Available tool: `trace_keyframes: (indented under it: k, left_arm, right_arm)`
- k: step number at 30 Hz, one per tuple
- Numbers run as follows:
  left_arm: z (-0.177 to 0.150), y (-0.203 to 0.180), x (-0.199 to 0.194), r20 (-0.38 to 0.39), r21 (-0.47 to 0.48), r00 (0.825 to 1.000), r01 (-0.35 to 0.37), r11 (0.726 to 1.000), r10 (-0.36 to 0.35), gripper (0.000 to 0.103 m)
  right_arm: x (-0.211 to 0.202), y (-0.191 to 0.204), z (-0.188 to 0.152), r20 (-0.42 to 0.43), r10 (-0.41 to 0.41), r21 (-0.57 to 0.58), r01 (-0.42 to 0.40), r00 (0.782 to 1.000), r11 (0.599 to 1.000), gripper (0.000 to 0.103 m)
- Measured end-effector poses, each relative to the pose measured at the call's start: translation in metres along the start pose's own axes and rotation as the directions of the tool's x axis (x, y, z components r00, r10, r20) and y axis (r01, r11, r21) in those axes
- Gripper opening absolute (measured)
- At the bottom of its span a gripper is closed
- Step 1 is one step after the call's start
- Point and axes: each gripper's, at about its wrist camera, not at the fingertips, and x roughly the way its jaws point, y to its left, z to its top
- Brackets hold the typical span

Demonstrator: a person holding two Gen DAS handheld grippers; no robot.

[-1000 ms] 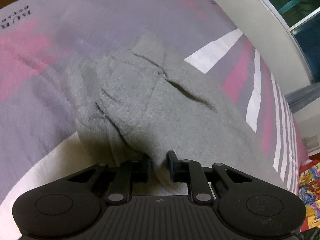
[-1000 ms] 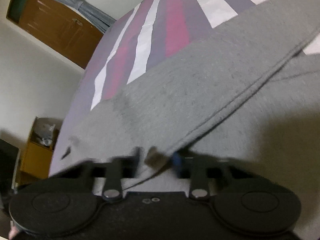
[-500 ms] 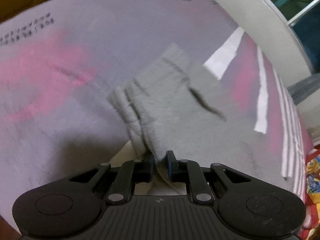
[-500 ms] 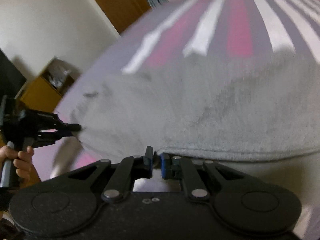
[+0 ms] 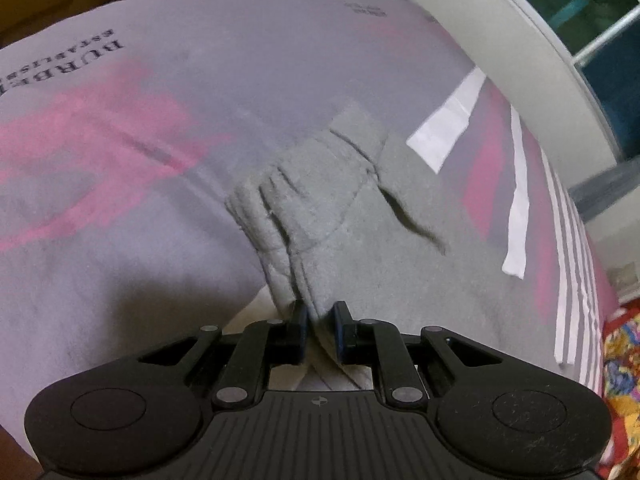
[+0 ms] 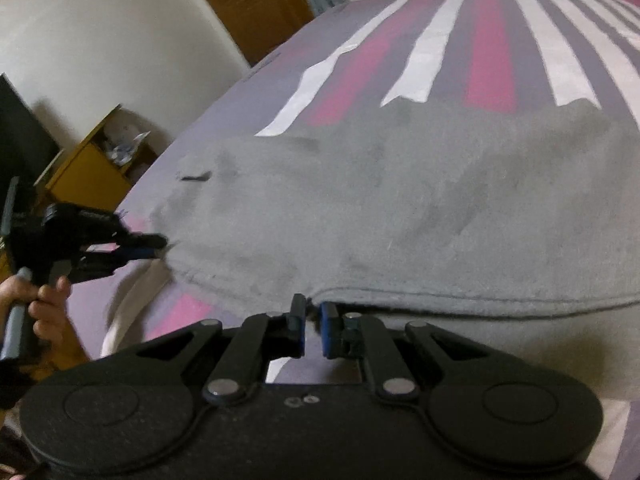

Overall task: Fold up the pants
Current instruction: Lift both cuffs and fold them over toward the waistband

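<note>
Grey pants (image 6: pixel 400 208) lie spread on the striped bed (image 6: pixel 484 56). The left gripper (image 5: pixel 320 320) pinches a bunched corner of them. The right gripper (image 6: pixel 312 316) has just been opening, its jaws slightly parted, the hem between them at the near edge.

White walls (image 6: pixel 120 32); brown wooden door (image 6: pixel 248 4) at the far end. Yellow cabinet (image 6: pixel 92 168) beside the striped bed (image 6: pixel 488 64). Dark window (image 5: pixel 580 4), artificial light.
</note>
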Motion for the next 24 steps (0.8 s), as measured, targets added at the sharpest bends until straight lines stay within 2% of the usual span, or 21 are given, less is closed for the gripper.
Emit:
trace_keyframes:
  k: [1, 5, 8, 10, 13, 16, 21, 22, 24]
  left_arm:
    - [0.000, 0.000, 0.001, -0.006, -0.007, 1.000, 0.003, 1.000, -0.003, 0.014]
    - [-0.004, 0.006, 0.002, 0.008, -0.061, 1.000, 0.019, 0.998, -0.019, 0.014]
    - [-0.008, 0.004, 0.006, 0.015, -0.063, 1.000, 0.013, 0.998, -0.012, 0.014]
    - [-0.010, 0.000, 0.009, 0.025, -0.056, 1.000, 0.003, 0.998, -0.002, 0.014]
    - [-0.010, -0.006, 0.006, 0.060, -0.041, 0.998, -0.016, 0.999, 0.018, 0.014]
    - [-0.005, -0.011, -0.006, 0.104, 0.008, 0.994, -0.021, 1.000, 0.021, 0.010]
    - [0.007, -0.003, -0.025, 0.150, 0.010, 0.989, -0.017, 1.000, 0.016, 0.010]
    - [0.008, -0.001, -0.026, 0.151, 0.015, 0.988, -0.018, 1.000, 0.015, 0.010]
    - [0.006, 0.002, -0.016, 0.104, 0.032, 0.994, -0.034, 0.999, 0.031, 0.010]
  right_arm:
    - [0.003, -0.006, 0.001, -0.012, 0.003, 0.036, -0.003, 1.000, 0.999, 0.027]
    - [0.013, -0.017, 0.011, -0.026, 0.034, 0.153, -0.030, 0.999, 0.988, 0.028]
    - [0.018, -0.019, 0.011, -0.024, 0.032, 0.186, -0.027, 0.999, 0.982, 0.027]
    - [0.021, -0.020, 0.011, -0.016, 0.019, 0.190, -0.015, 1.000, 0.982, 0.018]
    - [0.024, -0.009, 0.012, -0.017, 0.014, 0.149, -0.012, 1.000, 0.989, 0.010]
    - [0.013, 0.006, 0.015, 0.029, 0.025, 0.075, -0.027, 0.999, 0.997, 0.008]
    - [-0.002, 0.028, 0.019, 0.053, 0.114, 0.045, -0.117, 0.992, 0.992, 0.008]
    - [-0.003, 0.032, 0.017, 0.054, 0.115, 0.029, -0.117, 0.992, 0.993, 0.008]
    - [0.003, 0.032, 0.011, 0.048, 0.065, -0.009, -0.065, 0.997, 0.998, 0.008]
